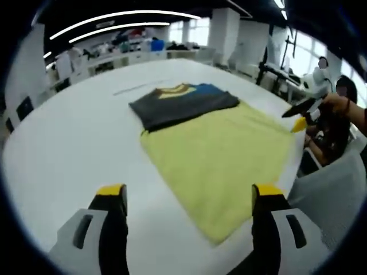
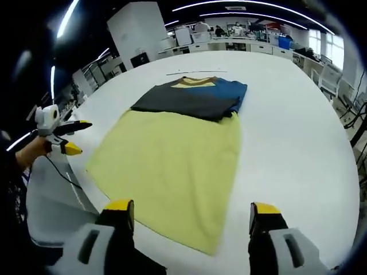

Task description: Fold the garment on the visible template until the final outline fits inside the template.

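A yellow rectangular sheet (image 1: pixel 221 157) (image 2: pixel 172 166) lies flat on the white table (image 1: pixel 74 137) (image 2: pixel 298 132). A folded dark grey and blue garment (image 1: pixel 183 106) (image 2: pixel 192 98) with a yellow collar lies across the sheet's far end and overhangs its far edge. My left gripper (image 1: pixel 189 195) hovers over the sheet's near end, open, with nothing between its jaws; it shows again at the table's left edge (image 2: pixel 80 137) in a hand. My right gripper (image 2: pixel 192 209) is open over the sheet's near edge, holding nothing; it appears at the right (image 1: pixel 293 119).
A thin strip (image 1: pixel 137 87) (image 2: pixel 195 72) lies on the table beyond the garment. A person sits at the right table edge (image 1: pixel 338 114) beside a white chair (image 1: pixel 332 183). Benches and boxes line the back of the room. A cable (image 2: pixel 63 175) hangs below the left hand.
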`<state>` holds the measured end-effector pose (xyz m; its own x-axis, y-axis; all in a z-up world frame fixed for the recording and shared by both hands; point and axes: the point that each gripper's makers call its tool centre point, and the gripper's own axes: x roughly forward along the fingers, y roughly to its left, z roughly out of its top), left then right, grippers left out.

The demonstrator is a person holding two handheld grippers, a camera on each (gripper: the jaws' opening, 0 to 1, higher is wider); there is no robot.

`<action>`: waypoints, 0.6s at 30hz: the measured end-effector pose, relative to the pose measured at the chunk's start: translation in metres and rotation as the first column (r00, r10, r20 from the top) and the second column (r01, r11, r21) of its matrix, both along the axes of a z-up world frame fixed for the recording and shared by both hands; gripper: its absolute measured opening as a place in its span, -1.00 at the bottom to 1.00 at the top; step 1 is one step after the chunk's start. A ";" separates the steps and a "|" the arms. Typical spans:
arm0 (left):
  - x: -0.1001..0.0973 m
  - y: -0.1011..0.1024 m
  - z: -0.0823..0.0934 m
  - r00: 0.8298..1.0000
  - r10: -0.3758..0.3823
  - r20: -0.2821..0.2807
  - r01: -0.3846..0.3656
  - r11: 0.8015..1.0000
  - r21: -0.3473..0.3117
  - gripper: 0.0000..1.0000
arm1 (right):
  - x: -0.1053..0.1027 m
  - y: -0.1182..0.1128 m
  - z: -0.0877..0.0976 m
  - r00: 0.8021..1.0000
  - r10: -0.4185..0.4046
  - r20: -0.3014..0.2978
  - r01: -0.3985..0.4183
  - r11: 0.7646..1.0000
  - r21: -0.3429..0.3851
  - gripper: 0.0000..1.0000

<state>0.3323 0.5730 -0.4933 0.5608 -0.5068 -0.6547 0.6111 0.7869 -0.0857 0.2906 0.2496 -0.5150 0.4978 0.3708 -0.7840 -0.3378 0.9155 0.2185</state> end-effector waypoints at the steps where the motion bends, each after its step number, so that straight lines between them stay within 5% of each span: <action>1: -0.001 0.000 -0.001 1.000 -0.003 -0.004 0.003 1.000 0.004 0.67 | -0.001 0.000 0.000 1.000 -0.002 0.000 0.002 1.000 0.004 0.54; 4: -0.007 0.002 -0.005 1.000 -0.003 -0.031 0.003 1.000 0.012 0.58 | -0.007 -0.001 -0.004 1.000 -0.012 -0.013 0.012 1.000 0.007 0.46; 8: -0.013 0.005 -0.010 0.998 0.021 -0.064 -0.020 1.000 0.015 0.40 | -0.017 -0.009 -0.014 0.999 0.011 -0.044 -0.015 0.997 -0.077 0.33; 18: -0.032 0.015 -0.028 0.983 0.078 -0.165 -0.077 0.997 0.011 0.01 | -0.028 -0.014 -0.023 0.996 -0.032 -0.082 0.025 0.996 -0.083 -0.07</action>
